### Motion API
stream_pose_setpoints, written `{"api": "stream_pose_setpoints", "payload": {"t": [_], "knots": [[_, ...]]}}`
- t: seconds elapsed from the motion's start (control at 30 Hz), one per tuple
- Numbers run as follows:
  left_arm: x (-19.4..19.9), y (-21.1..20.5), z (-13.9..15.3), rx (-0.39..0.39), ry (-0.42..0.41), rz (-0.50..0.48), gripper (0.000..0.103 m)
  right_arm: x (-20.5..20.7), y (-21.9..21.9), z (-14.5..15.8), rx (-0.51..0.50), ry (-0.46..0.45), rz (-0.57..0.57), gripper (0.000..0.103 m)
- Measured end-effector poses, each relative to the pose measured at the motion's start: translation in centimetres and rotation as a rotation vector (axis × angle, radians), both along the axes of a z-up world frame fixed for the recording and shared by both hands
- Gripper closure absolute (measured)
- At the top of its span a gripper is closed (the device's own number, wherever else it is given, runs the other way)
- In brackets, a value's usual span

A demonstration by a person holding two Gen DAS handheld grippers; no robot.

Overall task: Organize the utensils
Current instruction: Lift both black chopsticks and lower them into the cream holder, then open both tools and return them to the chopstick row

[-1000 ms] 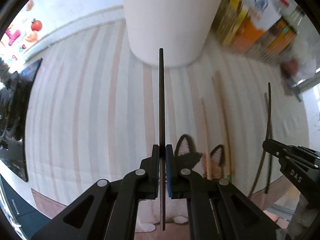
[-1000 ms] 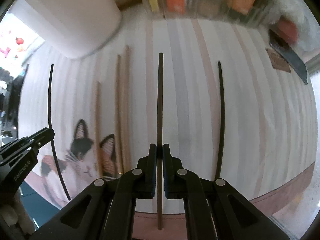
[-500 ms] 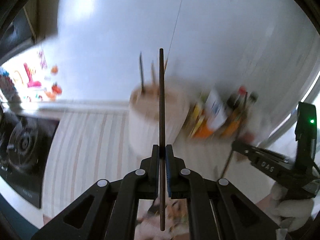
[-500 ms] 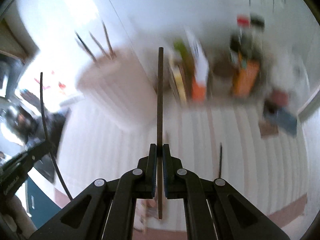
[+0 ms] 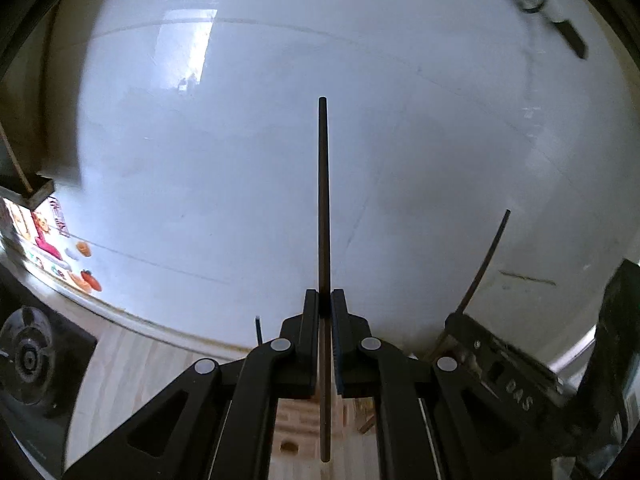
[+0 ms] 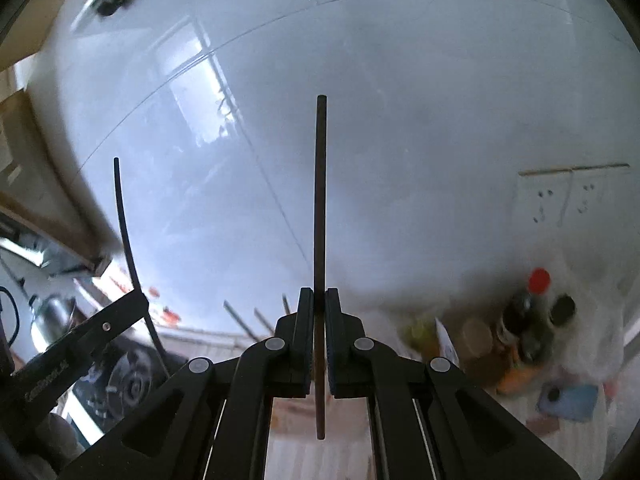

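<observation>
left claw (image 5: 325, 304) and right claw (image 6: 314, 302) each clamped on a thin dark chopstick (image 5: 323, 208) (image 6: 320, 200); raised off the striped counter (image 5: 132, 356), now fronting glossy white wall (image 5: 360, 120).

A home kitchen: a gas stove burner (image 5: 25, 356) sits beside the striped table (image 5: 152, 364), sauce bottles (image 6: 528, 320) crowd under a glossy white tiled wall (image 6: 400, 140), with a kettle (image 6: 50, 316) and wall sockets (image 6: 568, 196).
</observation>
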State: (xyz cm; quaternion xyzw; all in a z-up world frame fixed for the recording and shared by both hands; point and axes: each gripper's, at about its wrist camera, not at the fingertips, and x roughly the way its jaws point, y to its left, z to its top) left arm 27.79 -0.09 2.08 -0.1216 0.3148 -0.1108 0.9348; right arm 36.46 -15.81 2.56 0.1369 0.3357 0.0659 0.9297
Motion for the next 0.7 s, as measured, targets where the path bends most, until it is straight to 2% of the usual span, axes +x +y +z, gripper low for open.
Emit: {"api": "stream_pose_setpoints", "payload": {"t": [0.23, 0.33, 0.7], "knots": [[3.9, -0.8, -3.4, 0.017, -0.001, 0.034, 0.100, 4.8, 0.2, -2.2, 0.046, -0.022, -0.018, 0.097], [4.9, -0.9, -5.0, 0.021, 0.024, 0.033, 0.100, 5.8, 0.5, -3.1, 0.055, -0.031, -0.023, 0.097], [6.1, -0.8, -8.2, 0.074, 0.057, 0.009, 0.099, 5.9, 2.9, -6.3, 0.033, -0.011, 0.011, 0.097]]}}
